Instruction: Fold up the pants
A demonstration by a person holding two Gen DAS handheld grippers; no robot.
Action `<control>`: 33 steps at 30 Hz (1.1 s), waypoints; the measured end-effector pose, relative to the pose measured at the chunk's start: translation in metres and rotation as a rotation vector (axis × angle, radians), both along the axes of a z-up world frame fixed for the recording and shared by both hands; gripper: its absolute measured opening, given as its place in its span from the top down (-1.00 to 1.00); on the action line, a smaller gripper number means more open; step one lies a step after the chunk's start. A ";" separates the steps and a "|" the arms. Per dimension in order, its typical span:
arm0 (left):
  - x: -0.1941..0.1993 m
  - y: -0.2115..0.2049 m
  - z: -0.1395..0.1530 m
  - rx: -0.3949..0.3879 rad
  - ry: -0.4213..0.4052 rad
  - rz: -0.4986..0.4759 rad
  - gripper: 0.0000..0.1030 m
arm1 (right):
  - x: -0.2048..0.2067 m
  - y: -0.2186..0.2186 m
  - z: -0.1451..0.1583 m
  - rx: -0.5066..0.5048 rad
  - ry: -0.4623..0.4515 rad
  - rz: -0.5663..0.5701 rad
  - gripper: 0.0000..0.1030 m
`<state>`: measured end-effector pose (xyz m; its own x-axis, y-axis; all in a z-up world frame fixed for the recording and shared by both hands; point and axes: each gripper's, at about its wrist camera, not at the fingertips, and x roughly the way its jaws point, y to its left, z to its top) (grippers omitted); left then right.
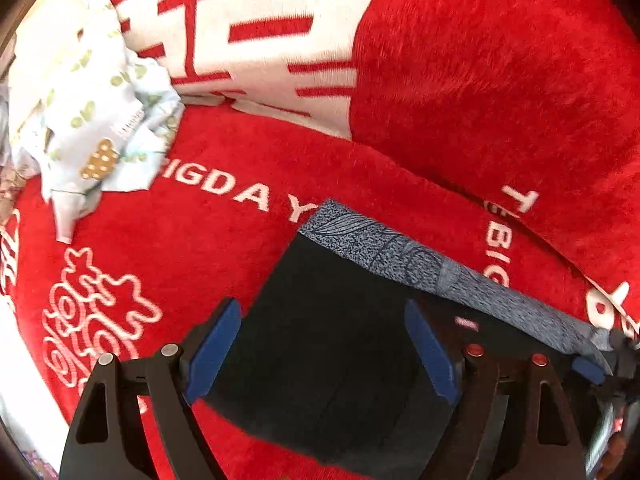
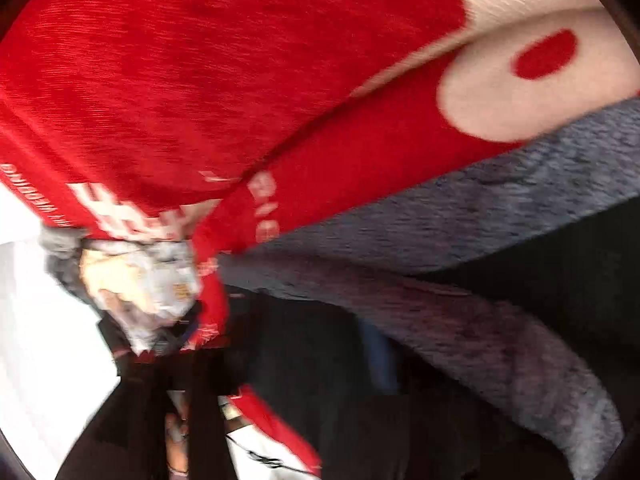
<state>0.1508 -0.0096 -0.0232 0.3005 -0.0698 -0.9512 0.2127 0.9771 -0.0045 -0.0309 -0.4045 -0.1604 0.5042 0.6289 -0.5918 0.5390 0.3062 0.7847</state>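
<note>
With both claws spread, the left claw hovering over the folded pants at lower centre, square the waistband edges first.

A home bedroom, by the look of it: a plush red blanket with white wedding-style characters and "BIGDAY" lettering covers a bed. A crumpled pale printed cloth lies on the blanket's far-left part, and dark folded pants rest near its lettering.
</note>
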 end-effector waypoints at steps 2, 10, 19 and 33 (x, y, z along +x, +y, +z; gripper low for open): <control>-0.011 -0.006 0.011 0.005 0.024 -0.059 -0.65 | -0.006 -0.002 0.020 0.001 -0.033 0.030 -0.61; -0.137 -0.118 0.010 -0.094 0.268 -0.444 -0.65 | -0.148 -0.049 0.081 -0.182 0.048 -0.083 -0.61; -0.265 -0.250 -0.017 -0.237 0.456 -0.745 -0.65 | -0.395 -0.066 0.093 -0.282 0.380 -0.421 -0.61; -0.332 -0.314 -0.037 -0.274 0.546 -0.857 -0.65 | -0.488 -0.030 0.019 0.025 0.291 -0.586 0.69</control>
<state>-0.1817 -0.3239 -0.0605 -0.4157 -0.2895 -0.8622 0.7346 0.4520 -0.5059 -0.5193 -0.4341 -0.1411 0.5893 0.3141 -0.7443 0.8023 -0.1195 0.5848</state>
